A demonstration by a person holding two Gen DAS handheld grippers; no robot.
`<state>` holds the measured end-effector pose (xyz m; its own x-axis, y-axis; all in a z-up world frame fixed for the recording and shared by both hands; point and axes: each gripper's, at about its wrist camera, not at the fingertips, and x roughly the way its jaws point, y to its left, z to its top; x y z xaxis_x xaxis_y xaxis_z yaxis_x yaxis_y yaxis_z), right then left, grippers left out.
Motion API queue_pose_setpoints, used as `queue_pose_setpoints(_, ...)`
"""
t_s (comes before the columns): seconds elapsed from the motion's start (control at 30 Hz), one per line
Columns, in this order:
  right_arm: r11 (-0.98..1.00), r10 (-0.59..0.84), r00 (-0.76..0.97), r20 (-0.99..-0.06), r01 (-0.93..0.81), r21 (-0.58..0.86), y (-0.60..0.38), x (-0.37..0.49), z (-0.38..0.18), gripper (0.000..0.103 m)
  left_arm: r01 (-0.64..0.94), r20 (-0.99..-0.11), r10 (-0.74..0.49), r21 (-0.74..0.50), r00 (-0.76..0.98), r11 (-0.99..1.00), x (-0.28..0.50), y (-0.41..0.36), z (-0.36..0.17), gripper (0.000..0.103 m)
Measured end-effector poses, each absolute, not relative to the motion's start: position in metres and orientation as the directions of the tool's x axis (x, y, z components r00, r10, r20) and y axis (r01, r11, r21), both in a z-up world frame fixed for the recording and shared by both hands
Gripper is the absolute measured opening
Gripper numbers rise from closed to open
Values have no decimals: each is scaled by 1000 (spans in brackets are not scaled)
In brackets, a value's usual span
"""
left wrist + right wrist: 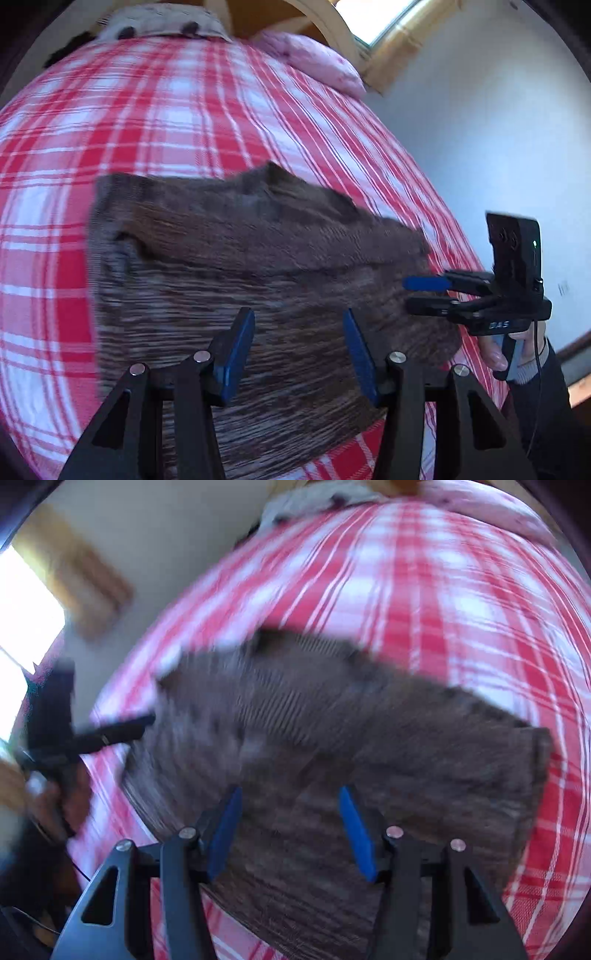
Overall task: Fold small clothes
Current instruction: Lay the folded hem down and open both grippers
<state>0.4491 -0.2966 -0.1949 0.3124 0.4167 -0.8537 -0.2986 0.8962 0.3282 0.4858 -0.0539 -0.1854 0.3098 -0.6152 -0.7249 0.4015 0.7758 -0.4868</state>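
A brown ribbed knit garment (pixel 221 251) (pixel 369 720) lies partly folded on a red-and-white plaid bed cover (pixel 147 110) (pixel 443 572). In the left wrist view my left gripper (pixel 298 314) hovers over the garment's near part, open, its blue pads wide apart with nothing pinched. My right gripper (pixel 407 294) points in from the right at the garment's right edge, held by a hand (pixel 495 354). Seen from the right wrist, the right gripper (pixel 291 790) is open above the cloth. The left gripper (pixel 146 725) shows blurred at the garment's left edge.
A pink pillow (pixel 314 59) and a white spotted cloth (pixel 159 22) lie at the head of the bed. A pale wall (pixel 480 129) runs along the bed's right side, with a wood-framed window (pixel 373 18) above. Plaid cover surrounds the garment.
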Motion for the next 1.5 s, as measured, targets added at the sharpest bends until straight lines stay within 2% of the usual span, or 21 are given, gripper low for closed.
queue_pose_setpoints(0.1,929,360,333,-871,-217,301,-300,470,-203,54,427,-746,-595,-453,299,783,495,-75,-191,52)
queue_pose_setpoints(0.23,953,303,424,-854,-116,280,-319,496,-196,56,376,-779,-532,-408,332,832,528,-83,-200,52)
queue_pose_setpoints(0.37,952,263,544,-797,-13,305,-345,520,-183,57,297,-734,-532,-443,422,846,556,-65,-191,52)
queue_pose_setpoints(0.43,937,287,543,-789,13,350,-351,523,-180,59,248,-716,-531,-471,454,847,566,-55,-188,52)
queue_pose_setpoints(0.5,906,392,508,-767,-68,418,-343,517,-178,59,230,-701,-564,-519,436,823,564,-48,-185,52)
queue_pose_setpoints(0.57,913,407,433,-804,-171,370,-323,496,-180,56,306,-716,-569,-481,403,822,547,-54,-182,52)
queue_pose_setpoints(0.63,940,328,369,-870,-218,262,-306,476,-190,55,375,-748,-564,-441,350,816,530,-67,-187,52)
queue_pose_setpoints(0.67,944,309,344,-887,-224,242,-304,470,-196,50,398,-757,-569,-437,322,807,523,-72,-191,52)
queue_pose_setpoints(0.77,964,249,283,-926,-168,208,-304,463,-215,44,448,-797,-553,-413,245,793,507,-91,-209,52)
queue_pose_setpoints(0.83,973,225,315,-922,-123,196,-308,472,-217,42,465,-805,-525,-365,277,806,506,-99,-212,52)
queue_pose_setpoints(0.9,968,244,374,-895,-41,247,-320,488,-210,43,453,-799,-516,-354,308,818,515,-106,-205,52)
queue_pose_setpoints(1.1,951,239,534,-811,40,307,-343,525,-183,47,353,-771,-485,-355,413,866,555,-92,-191,52)
queue_pose_setpoints(1.2,934,265,596,-758,36,355,-349,516,-173,61,278,-734,-476,-387,484,879,565,-70,-184,52)
queue_pose_setpoints(1.37,945,250,585,-772,25,325,-352,495,-180,63,198,-743,-459,-418,486,886,564,-47,-193,52)
queue_pose_setpoints(1.5,928,355,467,-810,-72,366,-341,477,-185,63,299,-753,-498,-402,429,865,526,-56,-191,52)
